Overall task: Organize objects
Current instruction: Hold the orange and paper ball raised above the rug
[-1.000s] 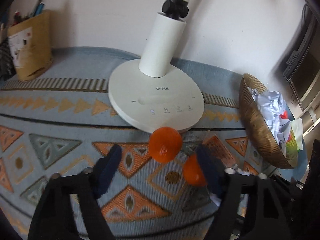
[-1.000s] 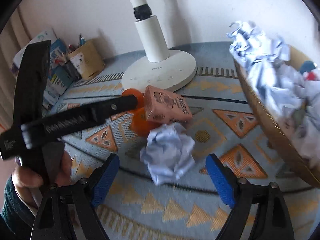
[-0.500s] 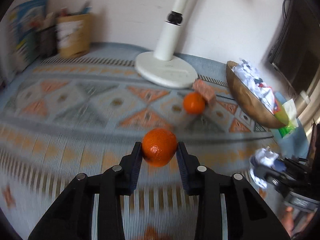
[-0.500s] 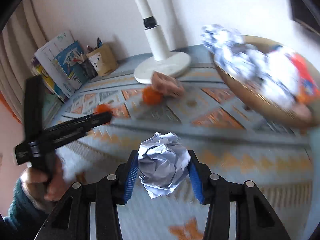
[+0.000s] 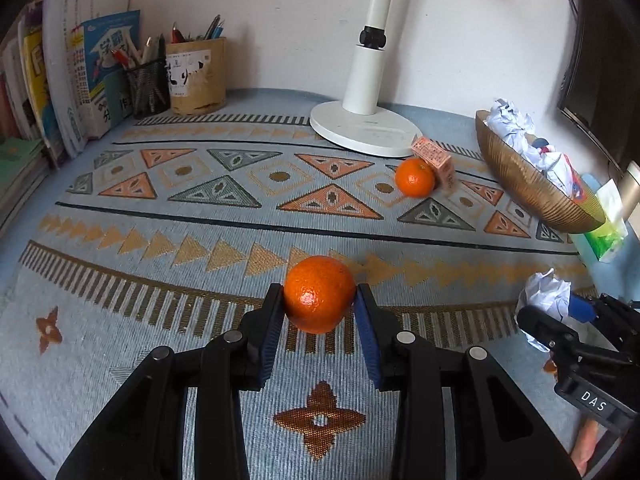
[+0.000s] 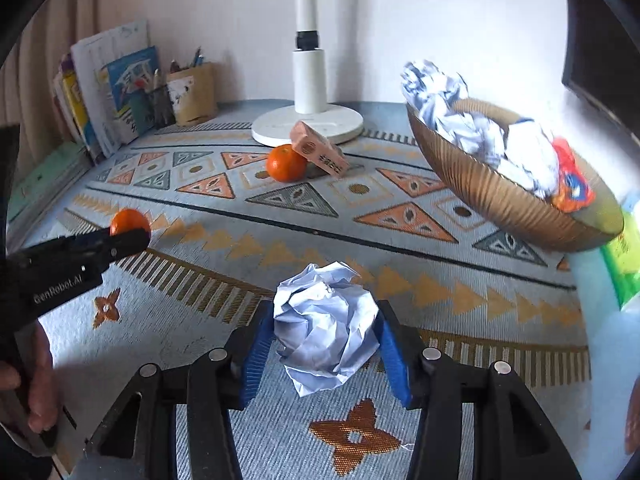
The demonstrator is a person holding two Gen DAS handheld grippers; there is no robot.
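Two things are in my grip: the left gripper [image 5: 319,300] is clamped on an orange [image 5: 319,293], the right gripper [image 6: 325,334] on a paper ball [image 6: 326,322], its jaws just closed in around it. Both hang above the near part of the mat [image 5: 192,216]. I judge the sorting partly done: the bowl [image 6: 500,196] at the right already holds crumpled paper, so my ball likely goes there. Left to do: a second orange [image 5: 415,176] and a small box [image 5: 434,156] leaning on it by the lamp [image 5: 362,130]; where the fruit belongs I cannot tell
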